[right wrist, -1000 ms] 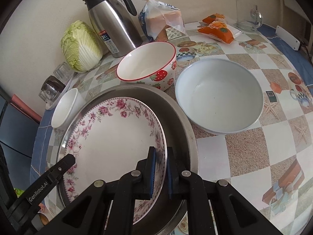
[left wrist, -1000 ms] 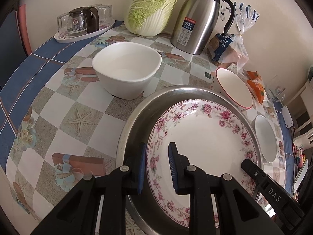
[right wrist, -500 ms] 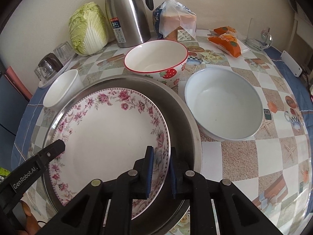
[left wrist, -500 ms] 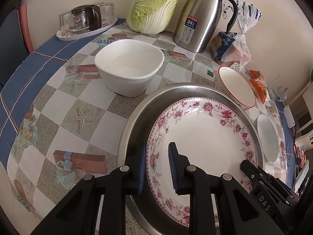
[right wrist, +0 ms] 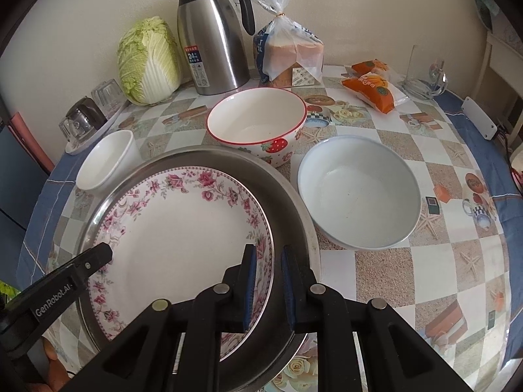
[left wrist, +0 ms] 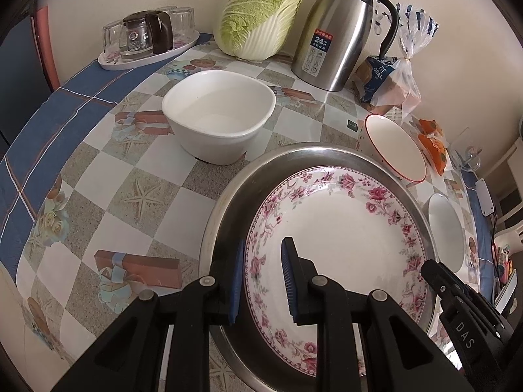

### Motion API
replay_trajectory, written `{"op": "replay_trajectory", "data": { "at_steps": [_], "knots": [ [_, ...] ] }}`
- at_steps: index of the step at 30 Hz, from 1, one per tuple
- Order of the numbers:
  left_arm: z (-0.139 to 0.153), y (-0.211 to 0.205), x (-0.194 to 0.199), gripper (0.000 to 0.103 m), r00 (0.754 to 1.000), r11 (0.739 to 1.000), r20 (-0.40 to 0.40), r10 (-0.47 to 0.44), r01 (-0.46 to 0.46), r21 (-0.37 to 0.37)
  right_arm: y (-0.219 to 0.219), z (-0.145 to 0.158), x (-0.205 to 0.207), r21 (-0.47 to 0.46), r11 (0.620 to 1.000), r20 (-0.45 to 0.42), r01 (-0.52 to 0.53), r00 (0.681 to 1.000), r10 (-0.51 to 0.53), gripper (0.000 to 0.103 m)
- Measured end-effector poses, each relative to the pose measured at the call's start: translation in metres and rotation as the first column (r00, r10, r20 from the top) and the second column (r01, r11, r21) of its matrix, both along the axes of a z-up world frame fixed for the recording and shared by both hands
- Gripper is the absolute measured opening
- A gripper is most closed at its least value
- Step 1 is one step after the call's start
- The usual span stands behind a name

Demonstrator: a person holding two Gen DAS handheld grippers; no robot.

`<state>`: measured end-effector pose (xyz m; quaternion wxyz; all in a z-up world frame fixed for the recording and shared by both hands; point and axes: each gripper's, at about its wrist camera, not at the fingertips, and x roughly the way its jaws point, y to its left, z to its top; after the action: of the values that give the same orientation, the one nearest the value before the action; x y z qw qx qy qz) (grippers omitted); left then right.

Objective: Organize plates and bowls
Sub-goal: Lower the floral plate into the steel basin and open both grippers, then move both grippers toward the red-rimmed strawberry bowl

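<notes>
A floral-rimmed plate [left wrist: 343, 245] [right wrist: 179, 228] lies inside a large steel tray [left wrist: 222, 212] [right wrist: 294, 202]. My left gripper [left wrist: 263, 277] straddles the plate's left rim, open, its pads not pressing. My right gripper [right wrist: 266, 284] straddles the opposite rim with a narrow gap, also open. A square white bowl [left wrist: 219, 121] [right wrist: 104, 163] stands left of the tray. Behind the tray is a strawberry bowl [right wrist: 255, 121] [left wrist: 392, 143] with a red rim. To its right sits a round pale bowl [right wrist: 359, 196] [left wrist: 444, 228].
Along the wall stand a cabbage [left wrist: 261, 16], a steel thermos jug [right wrist: 212, 36] and a bagged loaf [right wrist: 287, 52]. A tray of glasses [left wrist: 147, 39] is far left. Orange snack packs [right wrist: 372, 88], a glass mug [right wrist: 421, 75] and a white power strip [right wrist: 480, 121] are at right.
The right gripper's jaws have parted from the plate's rim, and its view has rolled level. The left gripper and the plate stay where they were.
</notes>
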<state>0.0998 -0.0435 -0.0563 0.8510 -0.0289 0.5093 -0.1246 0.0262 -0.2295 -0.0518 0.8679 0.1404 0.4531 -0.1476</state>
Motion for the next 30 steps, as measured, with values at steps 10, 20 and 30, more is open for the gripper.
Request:
{"op": "replay_trajectory", "data": {
  "at_steps": [10, 20, 30],
  "knots": [
    [0.019, -0.009, -0.008, 0.046, 0.998, 0.999, 0.052, -0.034, 0.034, 0.005, -0.003, 0.027, -0.01, -0.017, 1.0, 0.066, 0.015, 0.998, -0.014, 0.021],
    [0.02, -0.013, -0.009, 0.069, 0.997, 0.998, 0.07, -0.029, 0.025, 0.06, -0.009, 0.019, -0.012, 0.005, 1.0, 0.027, 0.025, 0.999, -0.025, 0.064],
    [0.012, -0.011, -0.007, 0.084, 0.999, 0.996, 0.046, -0.006, 0.002, 0.088, -0.021, 0.01, -0.015, 0.04, 0.997, -0.007, 0.062, 0.998, -0.062, 0.082]
  ]
}}
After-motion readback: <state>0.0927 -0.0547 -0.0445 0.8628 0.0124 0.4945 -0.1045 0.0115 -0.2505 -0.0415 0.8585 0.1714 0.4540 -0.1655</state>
